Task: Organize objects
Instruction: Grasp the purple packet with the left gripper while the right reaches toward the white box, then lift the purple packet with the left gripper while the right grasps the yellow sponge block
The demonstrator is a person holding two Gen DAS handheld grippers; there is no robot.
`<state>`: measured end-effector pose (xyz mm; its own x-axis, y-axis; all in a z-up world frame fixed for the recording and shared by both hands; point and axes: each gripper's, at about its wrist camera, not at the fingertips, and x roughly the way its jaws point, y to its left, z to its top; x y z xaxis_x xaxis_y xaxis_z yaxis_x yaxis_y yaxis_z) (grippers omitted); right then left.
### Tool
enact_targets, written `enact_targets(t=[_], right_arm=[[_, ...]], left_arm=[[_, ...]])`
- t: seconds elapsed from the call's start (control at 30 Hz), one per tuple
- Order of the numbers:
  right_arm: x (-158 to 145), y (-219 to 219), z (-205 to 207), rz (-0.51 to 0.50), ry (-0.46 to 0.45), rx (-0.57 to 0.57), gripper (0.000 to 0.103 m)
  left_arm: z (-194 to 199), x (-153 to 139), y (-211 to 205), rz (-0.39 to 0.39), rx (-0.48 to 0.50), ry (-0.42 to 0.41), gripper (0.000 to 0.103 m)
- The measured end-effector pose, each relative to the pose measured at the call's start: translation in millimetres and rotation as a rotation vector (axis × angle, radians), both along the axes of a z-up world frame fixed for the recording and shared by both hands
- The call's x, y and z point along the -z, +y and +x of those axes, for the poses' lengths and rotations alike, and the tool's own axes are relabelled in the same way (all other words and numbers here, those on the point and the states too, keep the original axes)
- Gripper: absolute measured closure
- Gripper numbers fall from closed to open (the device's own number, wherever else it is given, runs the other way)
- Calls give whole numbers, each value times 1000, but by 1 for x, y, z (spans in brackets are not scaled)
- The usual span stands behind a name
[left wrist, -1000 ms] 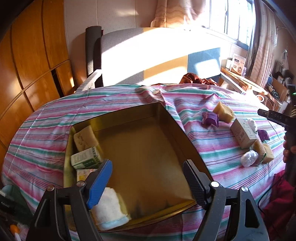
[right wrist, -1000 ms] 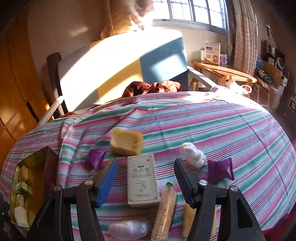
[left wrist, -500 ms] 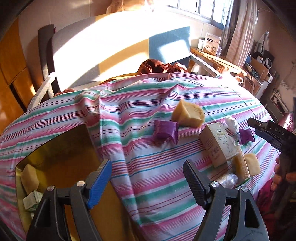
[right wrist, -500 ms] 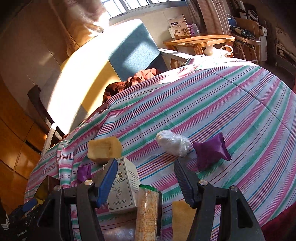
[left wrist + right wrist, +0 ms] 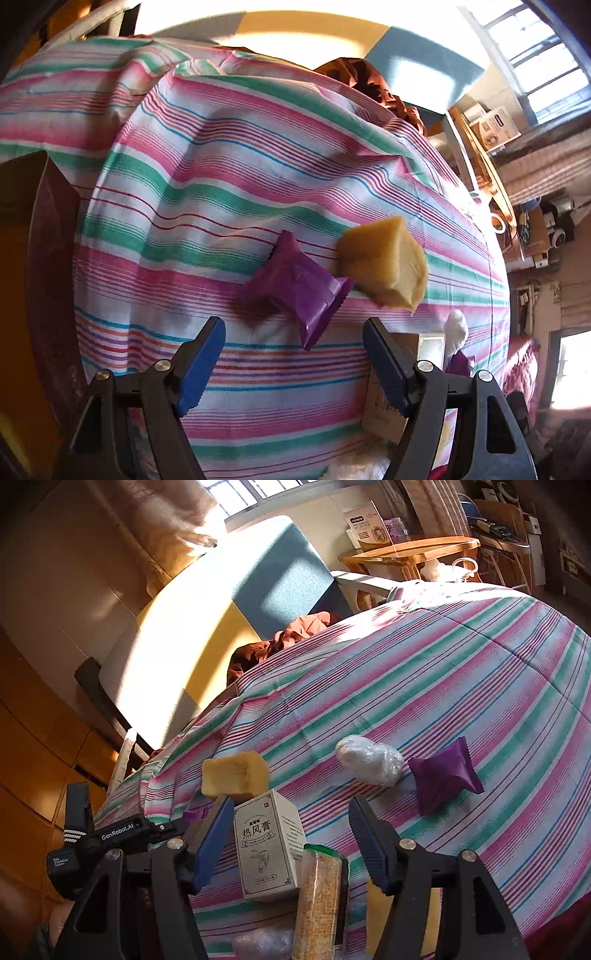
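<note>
My left gripper is open and empty, just short of a purple packet that lies on the striped cloth next to a yellow sponge block. My right gripper is open and empty over a white carton and a long cracker pack. The sponge block sits beyond the carton. A clear-wrapped white lump and a second purple packet lie to the right. The left gripper shows at the lower left of the right wrist view.
The brown box's wall is at the left edge of the left wrist view. A chair with a brown garment stands behind the table. A wooden side table with boxes is at the far right.
My left gripper has swung right from over the box and closed in on the purple packet. My right gripper has tilted and shifted slightly; both stay open.
</note>
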<state>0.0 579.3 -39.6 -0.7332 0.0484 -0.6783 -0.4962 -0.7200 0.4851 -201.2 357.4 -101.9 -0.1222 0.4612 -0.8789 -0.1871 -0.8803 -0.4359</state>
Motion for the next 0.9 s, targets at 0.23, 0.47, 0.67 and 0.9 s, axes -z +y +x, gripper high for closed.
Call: enact_targets(t=[0.23, 0.47, 0.67, 0.9], right_arm=[[0, 1, 1, -40, 19, -10, 37], [2, 4, 4, -65, 23, -4, 37], [4, 8, 4, -73, 18, 8, 37], [6, 7, 2, -42, -10, 12, 37]], left_arm=[[-18, 10, 14, 1, -68, -27, 27], [-25, 9, 36, -92, -10, 68, 29], [-11, 9, 29, -184, 105, 195, 65], [18, 2, 12, -155, 179, 257, 67]])
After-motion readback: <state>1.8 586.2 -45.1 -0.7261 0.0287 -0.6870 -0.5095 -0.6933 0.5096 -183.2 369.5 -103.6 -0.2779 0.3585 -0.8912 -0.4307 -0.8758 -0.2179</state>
